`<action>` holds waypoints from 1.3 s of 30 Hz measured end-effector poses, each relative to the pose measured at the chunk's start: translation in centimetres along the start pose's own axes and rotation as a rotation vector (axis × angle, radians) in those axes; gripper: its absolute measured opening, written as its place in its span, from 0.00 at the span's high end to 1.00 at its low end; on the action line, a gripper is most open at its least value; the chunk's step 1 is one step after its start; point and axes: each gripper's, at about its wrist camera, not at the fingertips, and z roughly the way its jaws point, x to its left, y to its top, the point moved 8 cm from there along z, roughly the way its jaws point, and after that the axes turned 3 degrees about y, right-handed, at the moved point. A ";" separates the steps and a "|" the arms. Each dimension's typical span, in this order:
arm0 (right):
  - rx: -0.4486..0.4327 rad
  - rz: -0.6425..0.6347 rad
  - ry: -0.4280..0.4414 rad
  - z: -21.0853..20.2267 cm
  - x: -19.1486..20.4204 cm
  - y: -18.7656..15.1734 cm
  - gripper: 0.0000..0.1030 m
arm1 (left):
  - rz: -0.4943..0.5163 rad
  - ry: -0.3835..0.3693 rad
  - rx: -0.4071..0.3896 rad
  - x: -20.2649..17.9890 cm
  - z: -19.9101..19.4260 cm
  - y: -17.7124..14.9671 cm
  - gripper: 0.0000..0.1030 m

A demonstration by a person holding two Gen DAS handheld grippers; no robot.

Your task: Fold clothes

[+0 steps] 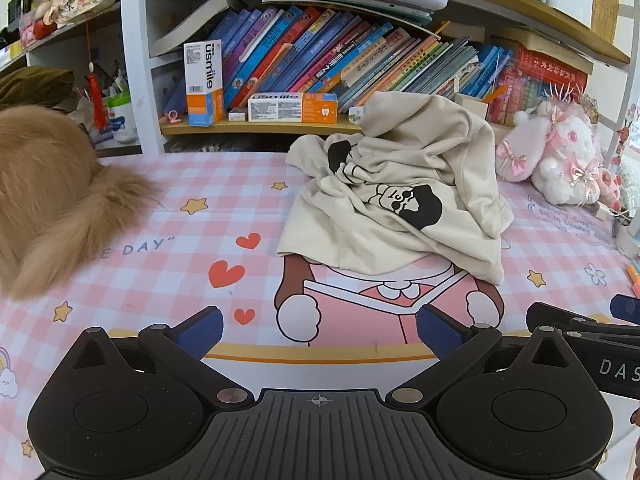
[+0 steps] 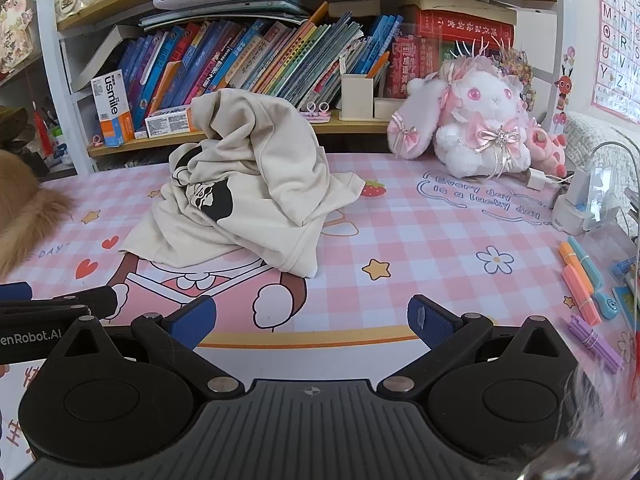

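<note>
Left wrist view: the left tool (image 1: 318, 330) sits low at the bottom centre of the frame with its blue pads spread wide and nothing between them, hovering over the pink checked tabletop (image 1: 168, 224). Right of centre and farther back, a cream T-shirt (image 1: 396, 208) with a black cartoon print lies in a crumpled heap, one part peaked up against the bookshelf (image 1: 320, 60) behind it. A fluffy tan animal (image 1: 44, 184) fills the left edge, well apart from the shirt.

Right wrist view shows the right tool (image 2: 312, 320) at the bottom centre, likewise released and empty, with the same T-shirt left of centre in the middle of the frame. A white and pink plush rabbit (image 2: 472, 120) sits at the upper right, and coloured markers (image 2: 580, 280) lie along the right edge. Each tool shows at the edge of the other's view, so the two sit side by side on the near side of the heap.

Judging by the bunched cloth, the shirt is not folded now. Spreading it flat looks like the step in hand. That would call for both tools to reach forward and pinch two separate edges, probably the hem nearest the cameras, then draw them apart. The layers overlap, so catching a single layer could be tricky.
</note>
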 end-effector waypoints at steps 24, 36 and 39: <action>0.009 0.009 0.015 0.6 0.0 -0.1 0.00 | -0.022 -0.023 0.040 -0.1 0.4 -0.3 0.00; 0.032 0.066 0.116 1.7 -0.2 -0.4 0.00 | -0.003 -0.005 0.011 -0.4 0.8 -0.5 0.00; 0.049 0.075 0.133 2.4 -0.4 -0.5 0.00 | 0.021 0.020 -0.002 -0.6 1.0 -0.4 0.00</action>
